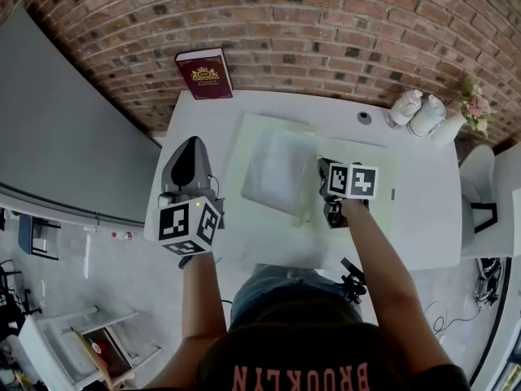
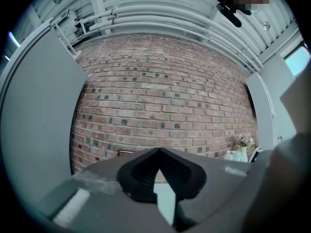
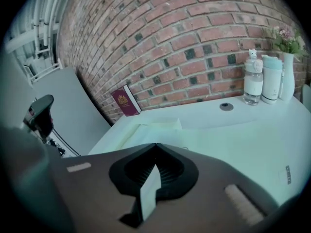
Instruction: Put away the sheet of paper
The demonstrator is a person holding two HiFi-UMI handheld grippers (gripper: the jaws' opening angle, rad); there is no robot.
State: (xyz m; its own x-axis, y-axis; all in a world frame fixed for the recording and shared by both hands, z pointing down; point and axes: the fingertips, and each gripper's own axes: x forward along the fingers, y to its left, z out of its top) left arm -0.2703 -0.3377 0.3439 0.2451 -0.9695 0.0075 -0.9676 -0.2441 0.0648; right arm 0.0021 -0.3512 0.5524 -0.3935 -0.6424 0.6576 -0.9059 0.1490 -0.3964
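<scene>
Paper update, as far as we can see: the sheet of paper (image 1: 281, 169) sits out on the middle of the white worktop (image 1: 431, 210), lying over a pale green mat (image 1: 383, 165). It looks a bit bowed rather than dead flat.

Our right claw (image 3: 155, 145) is pressed together and tilted down at the sheet's right edge. From the head view we read it as pinching that edge. The right gripper view itself only shows the two jaws meeting at the tips, so we wouldn't swear to how much paper is in there.

Our left claw (image 2: 158, 150) is pressed together too, with nothing in it. It's held level off to the left of the sheet, over the worktop's left edge, facing the brick wall (image 2: 160, 96).

Well apart from the paper, at the back of the worktop, we've got a dark red book (image 1: 203, 73) propped against the wall on the left. On the right are two pale bottles (image 1: 427, 114) side by side and a vase of flowers (image 1: 472, 104) just beside them. There's also a small round dark thing (image 1: 364, 117) near the bottles that we can't identify.
</scene>
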